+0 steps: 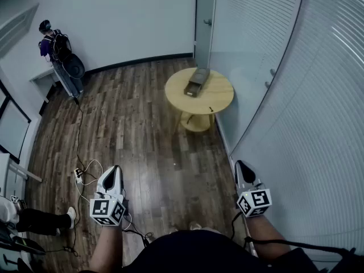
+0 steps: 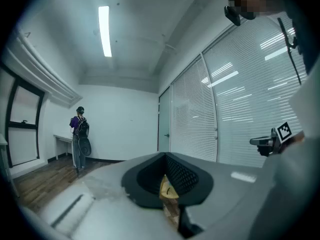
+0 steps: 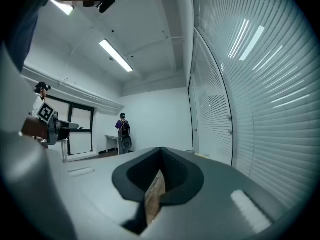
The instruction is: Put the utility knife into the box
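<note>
A round wooden table stands across the room by the blind-covered wall. A grey-brown box lies on it. Near the table's front edge is a small dark object, too small to tell what it is. My left gripper and right gripper are both held level above the floor, far short of the table. Each has its jaws together with nothing between them. Through the left gripper's narrow slit a sliver of the yellow table shows. The right gripper shows only floor in its slit.
A person stands at a desk in the far left corner. Cables trail over the wooden floor at the left. Someone's leg shows at the lower left. A wall of blinds runs along the right, with a door behind the table.
</note>
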{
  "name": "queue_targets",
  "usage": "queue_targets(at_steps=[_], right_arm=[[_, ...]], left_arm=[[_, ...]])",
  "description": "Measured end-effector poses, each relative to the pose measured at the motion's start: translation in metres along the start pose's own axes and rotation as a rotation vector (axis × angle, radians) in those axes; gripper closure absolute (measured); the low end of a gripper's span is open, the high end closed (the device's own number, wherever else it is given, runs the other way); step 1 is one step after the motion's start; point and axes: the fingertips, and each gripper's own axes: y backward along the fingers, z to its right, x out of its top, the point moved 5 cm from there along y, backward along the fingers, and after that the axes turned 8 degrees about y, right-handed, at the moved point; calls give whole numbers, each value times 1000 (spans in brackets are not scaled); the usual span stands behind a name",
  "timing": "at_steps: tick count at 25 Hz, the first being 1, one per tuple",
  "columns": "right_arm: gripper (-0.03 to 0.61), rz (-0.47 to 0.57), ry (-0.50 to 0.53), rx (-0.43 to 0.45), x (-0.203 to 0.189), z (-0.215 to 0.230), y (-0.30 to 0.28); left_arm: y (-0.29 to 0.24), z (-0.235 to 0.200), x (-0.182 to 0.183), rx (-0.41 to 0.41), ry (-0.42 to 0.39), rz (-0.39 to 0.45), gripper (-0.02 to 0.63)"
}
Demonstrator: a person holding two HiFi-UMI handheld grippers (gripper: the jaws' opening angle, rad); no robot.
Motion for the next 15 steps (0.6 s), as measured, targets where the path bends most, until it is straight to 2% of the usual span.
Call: queue_targets(at_steps=[4,11,15], right_arm=[[571,-9,0,9,-10,-5,-8],[571,-25,13,-11,-9,-18,-11],[569,4,1,-85,-3,-23,-13]], left_arm=[[2,-5,-2,11,-14,-5,609],[4,-18,-6,-24,-20,-33,608],[-6,-30,-2,-54,-43,-38,608]])
